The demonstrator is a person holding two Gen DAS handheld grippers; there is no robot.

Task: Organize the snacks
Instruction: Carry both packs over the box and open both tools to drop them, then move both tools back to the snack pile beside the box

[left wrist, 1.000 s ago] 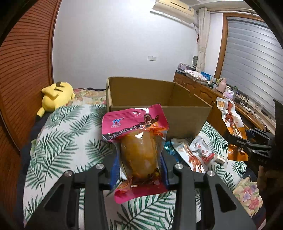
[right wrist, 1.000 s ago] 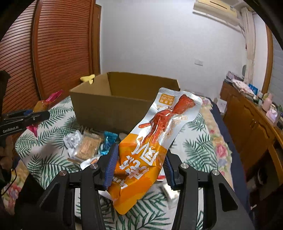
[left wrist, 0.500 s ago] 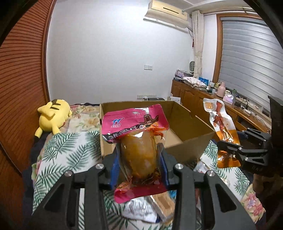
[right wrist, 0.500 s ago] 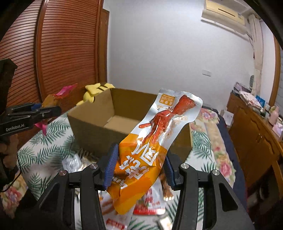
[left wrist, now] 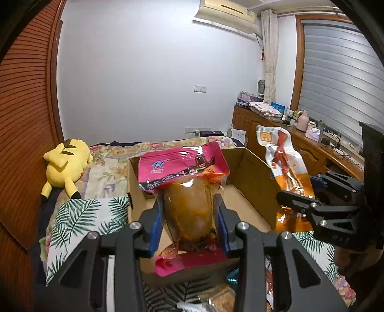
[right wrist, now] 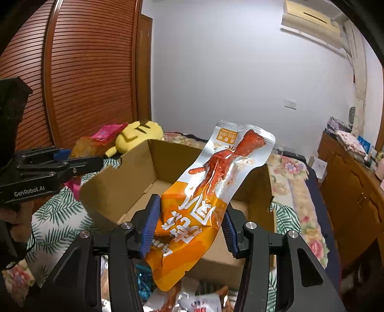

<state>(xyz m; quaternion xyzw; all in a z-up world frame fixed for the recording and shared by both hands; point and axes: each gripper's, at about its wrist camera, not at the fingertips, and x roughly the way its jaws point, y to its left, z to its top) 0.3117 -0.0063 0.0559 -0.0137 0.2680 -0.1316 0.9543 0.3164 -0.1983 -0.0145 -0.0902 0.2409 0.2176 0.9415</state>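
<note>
The left tongs (left wrist: 187, 230) clamp a pink snack pouch (left wrist: 184, 192) upright, above the near edge of the open cardboard box (left wrist: 252, 182). To their right, the right tongs (right wrist: 189, 225) grip an orange snack packet (right wrist: 204, 206), tilted over the same box. Loose snacks (right wrist: 199, 302) lie below both tongs.

A yellow plush toy (left wrist: 64, 168) lay on the bed (left wrist: 79, 216), near the slatted wooden wardrobe door (right wrist: 79, 79). An air conditioner (left wrist: 225, 14) hung high on the white wall (left wrist: 148, 79), with a light switch (left wrist: 200, 88) lower down and a curtain (left wrist: 268, 48) beside the shuttered window (left wrist: 336, 84). A wooden sideboard (left wrist: 312, 148) along the right side carried folded cloth (left wrist: 262, 106), a pink jug (left wrist: 303, 122) and small clutter.
</note>
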